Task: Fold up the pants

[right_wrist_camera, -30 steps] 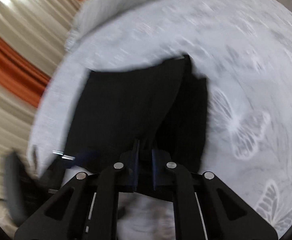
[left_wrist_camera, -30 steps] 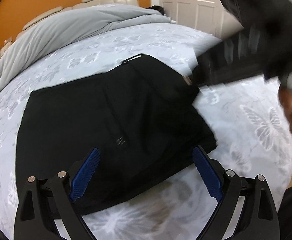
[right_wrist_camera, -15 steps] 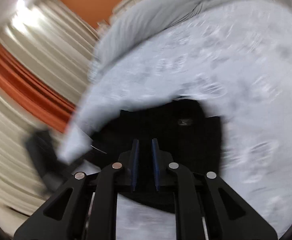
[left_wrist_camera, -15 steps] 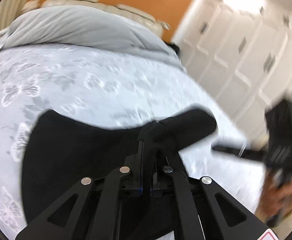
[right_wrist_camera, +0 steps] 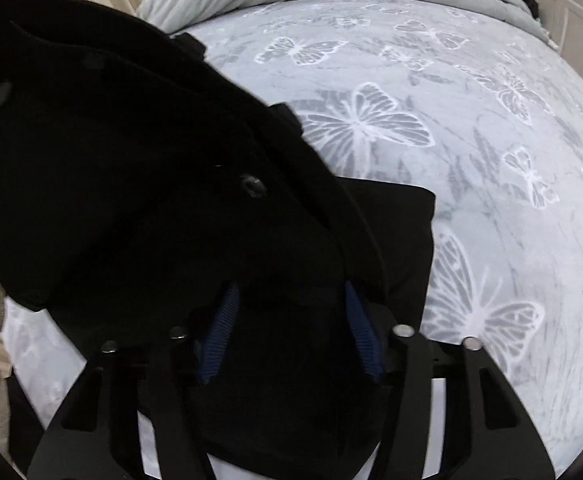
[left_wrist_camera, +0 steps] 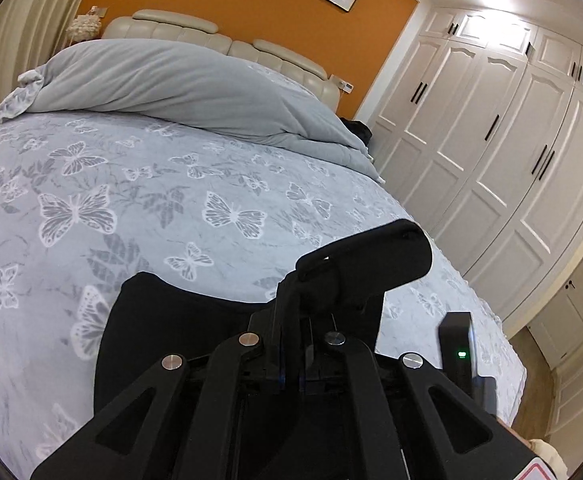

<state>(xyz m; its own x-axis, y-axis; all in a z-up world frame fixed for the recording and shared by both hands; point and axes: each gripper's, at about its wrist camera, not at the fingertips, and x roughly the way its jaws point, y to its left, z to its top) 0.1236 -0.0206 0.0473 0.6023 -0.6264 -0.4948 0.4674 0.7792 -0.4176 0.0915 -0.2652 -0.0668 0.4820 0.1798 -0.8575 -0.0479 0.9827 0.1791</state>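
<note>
Two claws amid black pants

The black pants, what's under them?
The pants lie on the butterfly bedspread, which shows all around them. The left claw is shut on one raised fold. What lies beneath the spread-out part is covered.

My left gripper is clamped on a raised fold of the black pants, its fingers pressed together with cloth between them. The gripped fold stands up as a rounded roll to the right of centre. The remainder of the garment lies flat on the butterfly-print bedspread, near left. A grey duvet is bunched at the far end. White wardrobe doors line the right wall.
</note>
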